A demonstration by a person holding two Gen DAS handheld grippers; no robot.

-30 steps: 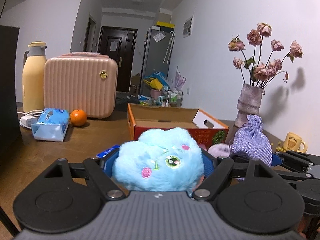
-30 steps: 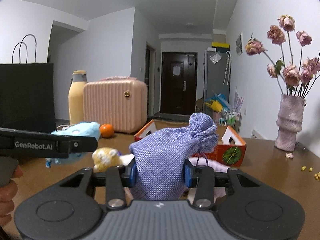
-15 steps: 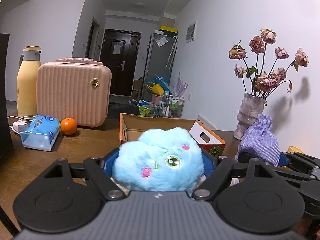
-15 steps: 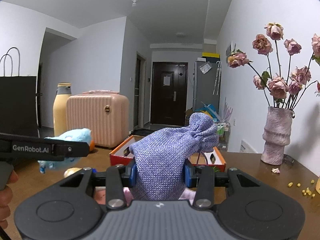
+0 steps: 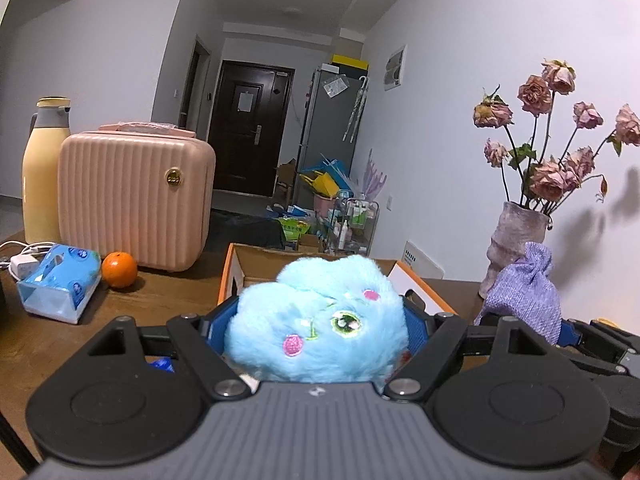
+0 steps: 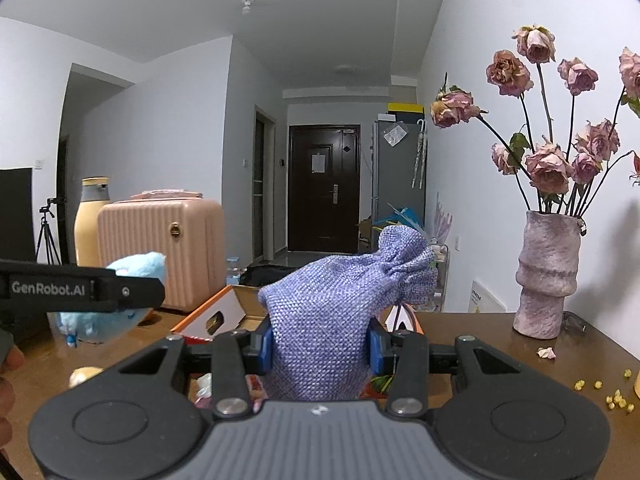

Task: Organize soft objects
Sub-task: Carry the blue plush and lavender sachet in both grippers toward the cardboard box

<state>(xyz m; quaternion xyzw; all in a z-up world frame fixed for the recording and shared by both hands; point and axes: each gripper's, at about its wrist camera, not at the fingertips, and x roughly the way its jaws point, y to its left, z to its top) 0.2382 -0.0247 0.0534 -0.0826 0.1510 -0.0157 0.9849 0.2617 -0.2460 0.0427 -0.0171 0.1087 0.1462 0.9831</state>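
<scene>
Both grippers had travelled forward toward the cardboard box (image 5: pixel 420 280) since the earlier frames: it sat lower and nearer in each view, and more of the ceiling showed above.

At frame centre of the left wrist view, the left gripper (image 5: pixel 316 332) held the blue plush toy (image 5: pixel 320 320), its blue pads pressed into the fur on either side. The toy was wider than tall, its long axis running across the frame from pad to pad, its face with a green eye and pink cheek spots turned back toward the camera. It hung above the table (image 5: pixel 160 300), in front of the box's near edge.

In the right wrist view, the right gripper (image 6: pixel 320 348) was clamped narrowly on the purple sack (image 6: pixel 332 312) at lower centre. The sack stood roughly upright, long axis vertical, with its gathered neck leaning toward the upper right. It was held over the box's near end, and it also showed at the right of the left view.

On the table at left stood a pink suitcase (image 5: pixel 136 196), a yellow flask (image 5: pixel 42 168), an orange (image 5: pixel 119 269) and a tissue pack (image 5: pixel 60 284). At right stood a vase (image 6: pixel 548 276) of dried roses (image 6: pixel 548 168).
</scene>
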